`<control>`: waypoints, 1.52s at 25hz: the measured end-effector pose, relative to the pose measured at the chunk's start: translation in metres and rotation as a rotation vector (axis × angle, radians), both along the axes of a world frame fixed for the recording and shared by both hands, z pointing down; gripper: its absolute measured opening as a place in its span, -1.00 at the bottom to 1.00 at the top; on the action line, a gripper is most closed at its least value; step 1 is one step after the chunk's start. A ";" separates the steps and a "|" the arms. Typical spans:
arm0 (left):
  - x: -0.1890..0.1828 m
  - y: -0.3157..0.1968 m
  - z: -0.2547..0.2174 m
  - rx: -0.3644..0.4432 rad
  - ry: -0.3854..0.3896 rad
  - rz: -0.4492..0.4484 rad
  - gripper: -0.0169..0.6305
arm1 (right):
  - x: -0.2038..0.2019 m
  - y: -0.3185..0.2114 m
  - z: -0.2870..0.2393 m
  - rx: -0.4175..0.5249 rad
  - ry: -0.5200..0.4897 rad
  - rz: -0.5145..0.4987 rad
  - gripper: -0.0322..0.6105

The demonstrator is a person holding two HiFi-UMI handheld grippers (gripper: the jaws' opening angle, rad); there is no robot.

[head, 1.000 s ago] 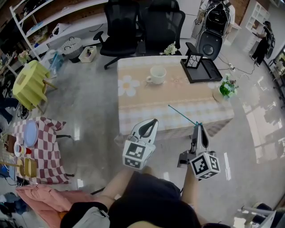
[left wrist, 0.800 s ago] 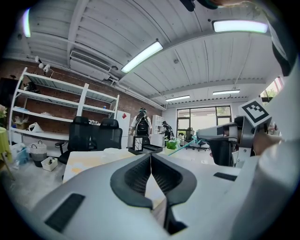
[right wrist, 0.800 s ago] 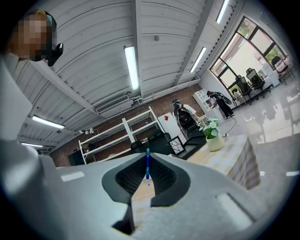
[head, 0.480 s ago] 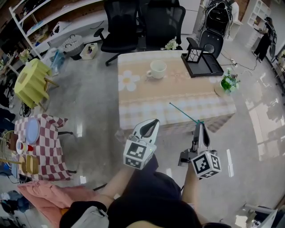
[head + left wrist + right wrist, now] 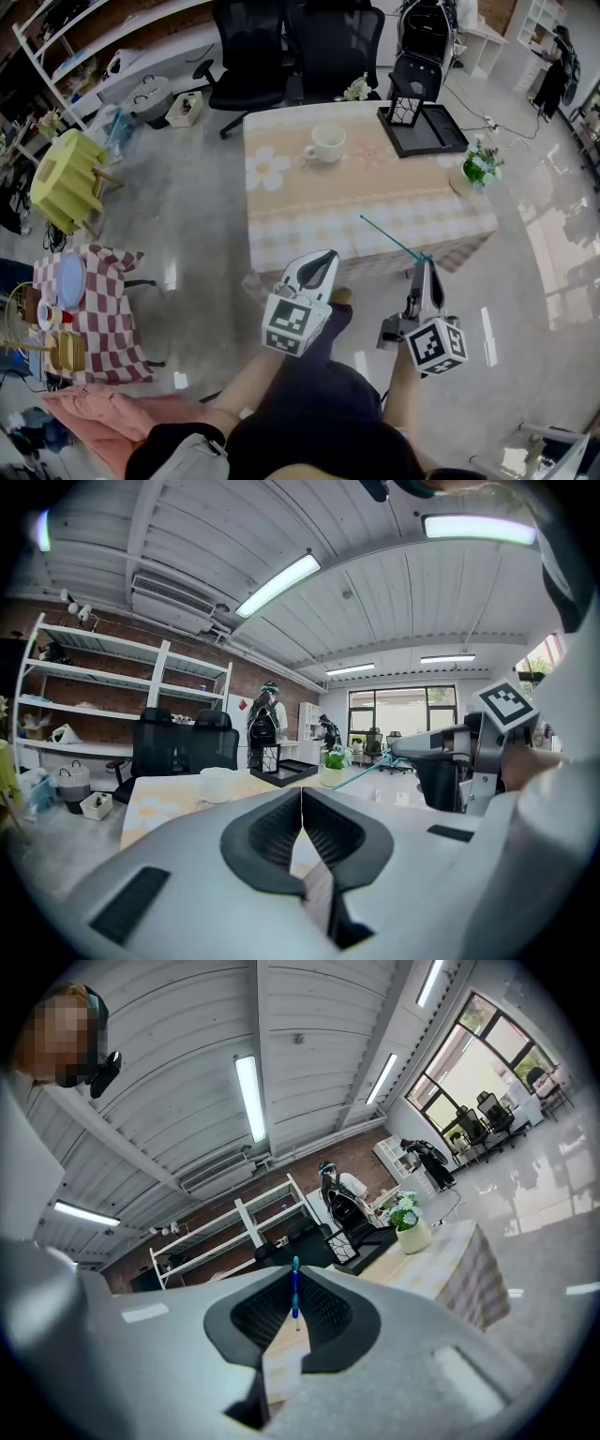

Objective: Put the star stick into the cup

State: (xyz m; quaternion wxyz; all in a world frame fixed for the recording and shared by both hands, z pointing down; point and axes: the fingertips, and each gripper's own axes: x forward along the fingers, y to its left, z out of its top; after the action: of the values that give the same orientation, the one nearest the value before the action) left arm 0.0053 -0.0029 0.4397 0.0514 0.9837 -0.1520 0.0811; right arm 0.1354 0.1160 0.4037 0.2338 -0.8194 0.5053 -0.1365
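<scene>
Clamping the thin teal star stick (image 5: 389, 239) (image 5: 295, 1290) tightly between its jaws, the right gripper (image 5: 424, 263) (image 5: 293, 1288) is hovering just short of the near edge of the rectangular table with the beige checked cloth (image 5: 375, 192), and the stick's far end is showing over that edge in the head view. Beside it, the left gripper (image 5: 327, 256) (image 5: 301, 794) is hanging with its jaws pressed together on nothing. Well apart from the stick, the white ceramic cup (image 5: 328, 143) is standing upright near the table's far edge, toward the far left corner.
</scene>
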 end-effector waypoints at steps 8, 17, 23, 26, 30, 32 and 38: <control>0.026 -0.014 -0.013 0.012 0.024 0.005 -0.91 | 0.021 -0.016 -0.006 0.016 -0.010 -0.004 -0.85; 0.055 -0.041 -0.007 -0.012 0.017 -0.004 -0.91 | 0.049 -0.040 0.000 -0.003 -0.029 -0.010 -0.85; 0.082 -0.056 -0.011 -0.020 0.020 0.005 -0.91 | 0.074 -0.054 -0.002 -0.008 -0.038 -0.001 -0.85; 0.096 -0.063 -0.012 -0.022 0.014 0.014 -0.91 | 0.088 -0.061 -0.004 -0.007 -0.040 0.006 -0.85; 0.116 -0.076 -0.016 -0.024 0.014 0.022 -0.91 | 0.108 -0.072 -0.008 -0.006 -0.042 0.014 -0.85; 0.127 -0.082 -0.018 -0.024 0.016 0.025 -0.91 | 0.117 -0.078 -0.010 -0.007 -0.044 0.015 -0.85; 0.151 -0.099 -0.017 -0.027 0.015 0.031 -0.91 | 0.141 -0.096 -0.009 -0.007 -0.044 0.016 -0.85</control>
State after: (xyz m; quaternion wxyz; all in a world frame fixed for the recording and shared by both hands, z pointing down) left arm 0.1561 -0.1018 0.4232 0.0646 0.9857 -0.1354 0.0768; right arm 0.2765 0.0201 0.3942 0.2429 -0.8211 0.4929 -0.1545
